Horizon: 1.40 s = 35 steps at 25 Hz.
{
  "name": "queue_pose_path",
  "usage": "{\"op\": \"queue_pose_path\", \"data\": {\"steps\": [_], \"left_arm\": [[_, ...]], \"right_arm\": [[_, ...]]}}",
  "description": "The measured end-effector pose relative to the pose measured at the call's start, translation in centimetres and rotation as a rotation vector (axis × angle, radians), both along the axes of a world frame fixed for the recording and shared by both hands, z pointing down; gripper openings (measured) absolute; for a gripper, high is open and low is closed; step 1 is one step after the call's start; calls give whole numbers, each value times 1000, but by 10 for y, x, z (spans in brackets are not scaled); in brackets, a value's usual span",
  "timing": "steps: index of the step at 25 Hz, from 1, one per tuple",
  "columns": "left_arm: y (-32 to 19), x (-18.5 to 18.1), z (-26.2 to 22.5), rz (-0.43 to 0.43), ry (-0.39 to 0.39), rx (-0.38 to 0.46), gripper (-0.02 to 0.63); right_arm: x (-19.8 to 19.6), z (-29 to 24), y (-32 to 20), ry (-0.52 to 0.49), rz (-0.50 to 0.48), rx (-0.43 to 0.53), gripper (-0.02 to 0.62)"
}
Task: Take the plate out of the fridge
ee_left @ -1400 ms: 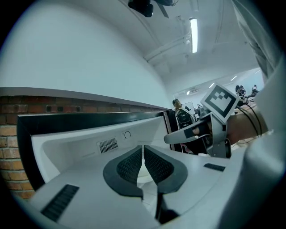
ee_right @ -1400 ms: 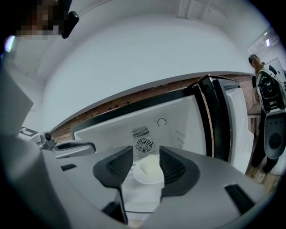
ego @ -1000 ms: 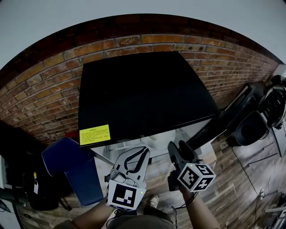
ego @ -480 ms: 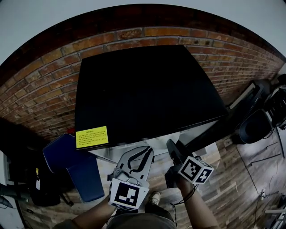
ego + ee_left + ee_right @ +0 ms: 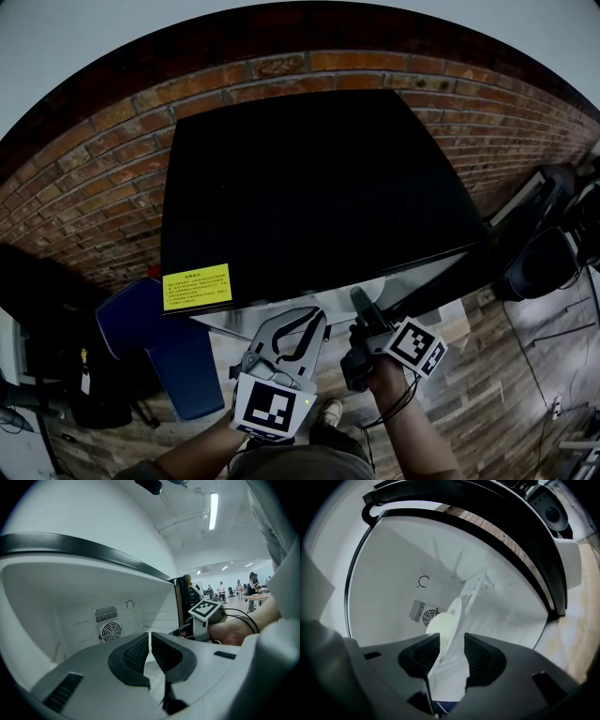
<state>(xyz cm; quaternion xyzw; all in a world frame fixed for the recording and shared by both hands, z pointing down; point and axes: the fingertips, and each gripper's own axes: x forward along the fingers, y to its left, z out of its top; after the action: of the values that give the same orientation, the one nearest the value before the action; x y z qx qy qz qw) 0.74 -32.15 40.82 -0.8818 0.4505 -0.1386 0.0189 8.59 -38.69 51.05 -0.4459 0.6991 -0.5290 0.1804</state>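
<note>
A white plate [image 5: 446, 619] stands edge-on in the right gripper view, inside the white fridge interior [image 5: 393, 573]. Its rim lies between the jaws of my right gripper [image 5: 451, 641], which are closing; the plate lies against the left pad, with a gap at the right pad. From the head view I see the black fridge top [image 5: 300, 187]. Both grippers reach in under its front edge: the right gripper [image 5: 361, 305] and the left gripper [image 5: 300, 319]. My left gripper [image 5: 150, 638] is shut with nothing in it, pointing into the fridge.
A round fan vent [image 5: 111, 631] sits on the fridge's back wall. The open black door [image 5: 459, 267] stretches to the right. A blue padded seat [image 5: 155, 347] stands at the left by the brick wall [image 5: 94, 178]. A yellow label [image 5: 197, 286] marks the fridge top.
The right gripper has pushed a little further in under the fridge's front edge. The left gripper has hardly moved. The head view has shifted slightly.
</note>
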Motion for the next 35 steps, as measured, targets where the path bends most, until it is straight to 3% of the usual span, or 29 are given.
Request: {"op": "queue_pose_path", "data": {"steps": [11, 16, 35], "left_arm": [[6, -5, 4, 0, -5, -16, 29], [9, -7, 2, -10, 14, -20, 29], [29, -27, -12, -36, 29, 1, 29]], "right_arm": [[-4, 4, 0, -259, 70, -120, 53], [-6, 6, 3, -359, 113, -187, 40], [-9, -24, 37, -408, 124, -186, 40]]}}
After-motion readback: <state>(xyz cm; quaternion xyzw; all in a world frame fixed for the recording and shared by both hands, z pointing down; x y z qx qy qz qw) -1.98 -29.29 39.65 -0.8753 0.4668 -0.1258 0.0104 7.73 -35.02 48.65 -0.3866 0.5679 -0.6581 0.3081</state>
